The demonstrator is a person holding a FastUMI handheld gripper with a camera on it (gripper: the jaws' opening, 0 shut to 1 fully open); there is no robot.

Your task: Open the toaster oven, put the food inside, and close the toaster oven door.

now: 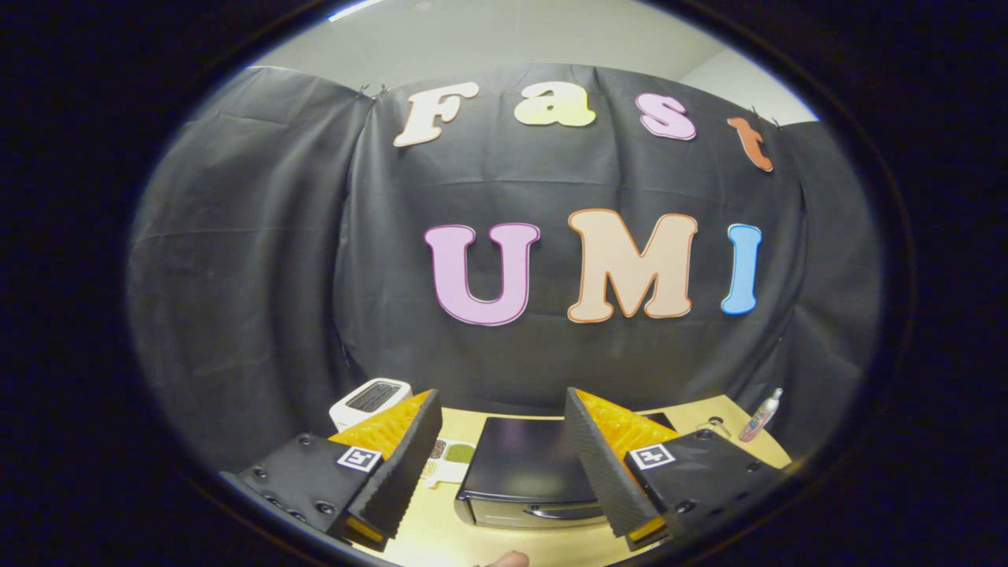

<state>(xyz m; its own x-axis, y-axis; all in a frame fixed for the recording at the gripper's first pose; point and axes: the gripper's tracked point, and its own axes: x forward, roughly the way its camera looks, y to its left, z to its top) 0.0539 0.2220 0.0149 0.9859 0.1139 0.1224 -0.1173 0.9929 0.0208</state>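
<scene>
Left of the dark toaster oven, and farther back towards the cloth wall, a white slot toaster (370,400) with a dark top opening stands on the pale wooden worktop (429,535). Between it and the oven lies a small white tray (449,457) with dark and green patches; what they are is too small to tell. The black, box-shaped toaster oven (526,472) with a glossy flat top sits in the middle of the worktop, seen from above; its front door is shut, with a curved silver handle (561,513) across the metallic front. The tongs (504,449) hover above it, spread wide, empty, one finger to each side of the oven. Right of the oven, near the cloth wall, a small clear bottle (762,416) with a pink label stands on the worktop.
</scene>
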